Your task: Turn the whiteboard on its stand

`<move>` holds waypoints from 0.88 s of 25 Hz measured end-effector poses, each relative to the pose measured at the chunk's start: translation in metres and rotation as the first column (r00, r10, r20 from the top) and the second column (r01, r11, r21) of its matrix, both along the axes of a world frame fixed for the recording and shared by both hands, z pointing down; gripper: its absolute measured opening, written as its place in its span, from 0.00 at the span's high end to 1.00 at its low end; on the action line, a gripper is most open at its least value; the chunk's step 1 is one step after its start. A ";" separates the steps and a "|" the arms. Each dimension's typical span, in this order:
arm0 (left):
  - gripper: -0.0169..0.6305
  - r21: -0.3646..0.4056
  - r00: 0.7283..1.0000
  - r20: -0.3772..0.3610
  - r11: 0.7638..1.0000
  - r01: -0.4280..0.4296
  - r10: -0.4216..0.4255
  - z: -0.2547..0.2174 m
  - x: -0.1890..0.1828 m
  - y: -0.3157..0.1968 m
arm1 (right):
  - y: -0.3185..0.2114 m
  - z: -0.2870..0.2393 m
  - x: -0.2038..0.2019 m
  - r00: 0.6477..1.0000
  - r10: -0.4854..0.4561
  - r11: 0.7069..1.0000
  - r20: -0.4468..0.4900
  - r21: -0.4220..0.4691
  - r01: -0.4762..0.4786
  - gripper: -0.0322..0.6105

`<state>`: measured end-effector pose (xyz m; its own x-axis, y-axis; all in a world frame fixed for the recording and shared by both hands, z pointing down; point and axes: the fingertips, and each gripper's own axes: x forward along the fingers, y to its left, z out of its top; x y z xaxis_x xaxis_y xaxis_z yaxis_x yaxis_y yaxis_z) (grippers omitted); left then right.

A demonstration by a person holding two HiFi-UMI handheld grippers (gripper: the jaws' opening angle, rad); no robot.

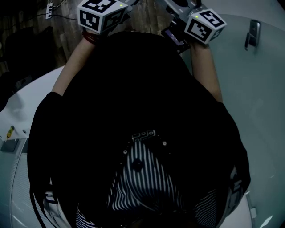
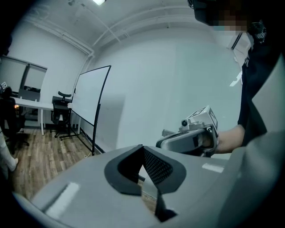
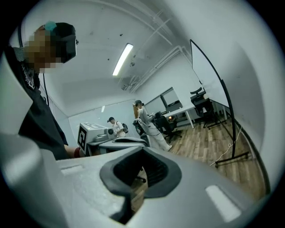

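The whiteboard (image 2: 91, 95) stands on its black wheeled stand across the wooden floor, far left in the left gripper view. In the right gripper view the whiteboard (image 3: 236, 84) is at the right, seen almost edge on. Both grippers are far from it and held up in front of my chest. My left gripper (image 2: 143, 149) is shut with nothing between its pads. My right gripper (image 3: 141, 153) is shut and empty too. Each shows in the other's view: the right gripper body (image 2: 196, 133) and the left gripper body (image 3: 95, 133). The head view shows only their marker cubes (image 1: 100, 13) (image 1: 205, 24).
A desk with office chairs (image 2: 31, 104) stands behind the whiteboard, near a window. Two people (image 3: 144, 122) stand near chairs in the background. A cable (image 3: 236, 138) trails on the floor by the stand's foot (image 3: 231, 160). A pale rounded table (image 1: 254, 89) curves around me.
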<state>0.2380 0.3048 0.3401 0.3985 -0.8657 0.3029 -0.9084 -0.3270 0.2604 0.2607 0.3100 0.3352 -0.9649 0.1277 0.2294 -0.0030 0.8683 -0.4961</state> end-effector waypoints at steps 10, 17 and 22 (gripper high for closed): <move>0.97 -0.035 0.999 0.012 0.999 -0.040 0.041 0.011 0.019 -0.006 | -0.011 0.006 0.014 1.000 0.013 1.000 0.006 -0.023 -0.012 0.95; 0.97 -0.024 0.998 0.008 0.998 -0.063 0.063 0.010 0.025 -0.016 | -0.027 0.011 0.018 0.999 0.024 0.999 0.022 -0.042 -0.023 0.95; 0.97 -0.028 0.996 -0.068 0.998 -0.057 0.055 0.012 0.006 -0.027 | -0.032 0.016 0.000 0.999 -0.031 0.999 -0.018 -0.028 0.030 0.95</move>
